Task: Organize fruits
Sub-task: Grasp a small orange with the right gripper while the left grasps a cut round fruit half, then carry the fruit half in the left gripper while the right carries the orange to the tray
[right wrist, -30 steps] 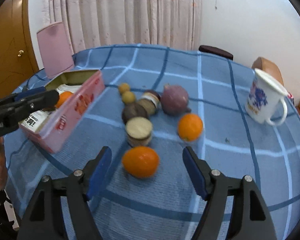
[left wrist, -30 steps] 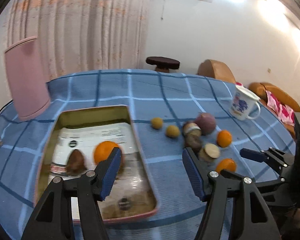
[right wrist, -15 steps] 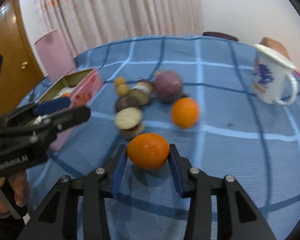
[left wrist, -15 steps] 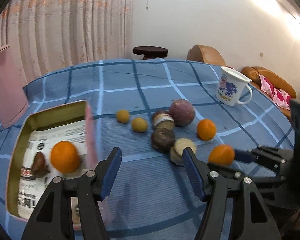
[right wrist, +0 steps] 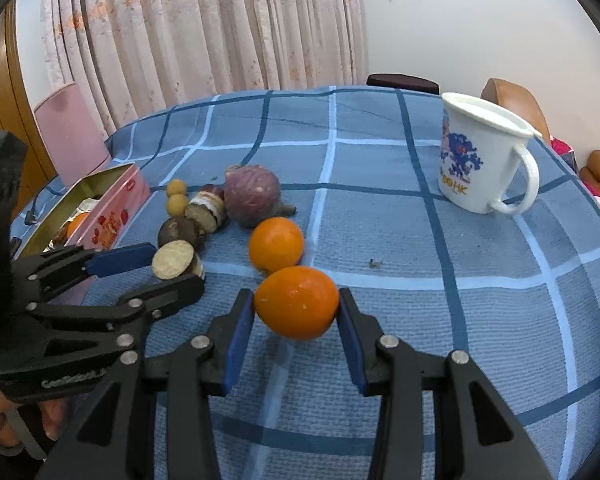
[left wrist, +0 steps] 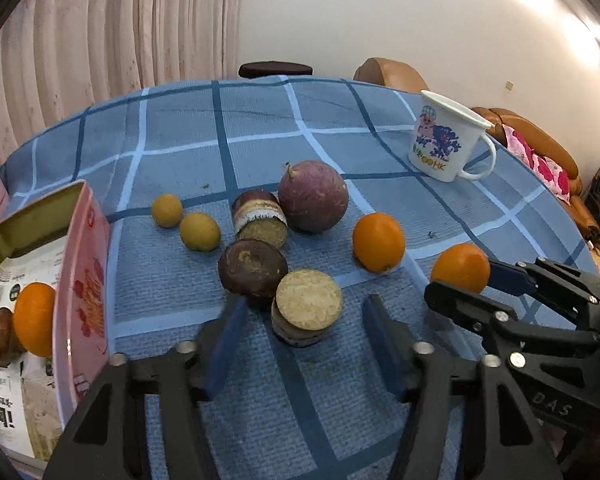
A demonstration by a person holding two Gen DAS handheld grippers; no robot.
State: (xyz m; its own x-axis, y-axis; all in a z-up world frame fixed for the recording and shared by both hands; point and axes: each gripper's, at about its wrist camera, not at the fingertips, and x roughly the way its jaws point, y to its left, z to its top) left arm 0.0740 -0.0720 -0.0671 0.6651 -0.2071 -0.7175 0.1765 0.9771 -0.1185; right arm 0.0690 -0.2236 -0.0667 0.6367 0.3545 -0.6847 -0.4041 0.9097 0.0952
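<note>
The right gripper (right wrist: 296, 312) is sitting low in the centre of the right wrist view, its blue pads pressing on both sides of an orange (right wrist: 297, 307) that is hanging just above the blue checked tablecloth (right wrist: 420, 240). A second orange (right wrist: 276, 245) is lying just behind it, towards the middle of the frame, near a round purple fruit (right wrist: 252, 194). In the left wrist view the left gripper (left wrist: 300, 344) is reaching in from the bottom edge with its jaws closing at a middling width around a cut brown fruit half (left wrist: 306, 306) with a pale face, which is lying between the pads; neither pad is touching it. Another dark brown fruit (left wrist: 253, 270) is resting against that half on its upper left, and a third cut piece (left wrist: 260, 220) is lying behind it beside the purple fruit. Two small yellow fruits (left wrist: 182, 220) are sitting side by side left of centre. At the left edge of the frame a pink tin box (left wrist: 82, 292) is standing open, holding a third orange (left wrist: 34, 320) and a brown piece on printed paper. A white mug (left wrist: 446, 144) with a blue cartoon print is standing at the upper right of the frame, well apart from the fruit. A pale curtain (right wrist: 204, 28) is hanging behind the table.
</note>
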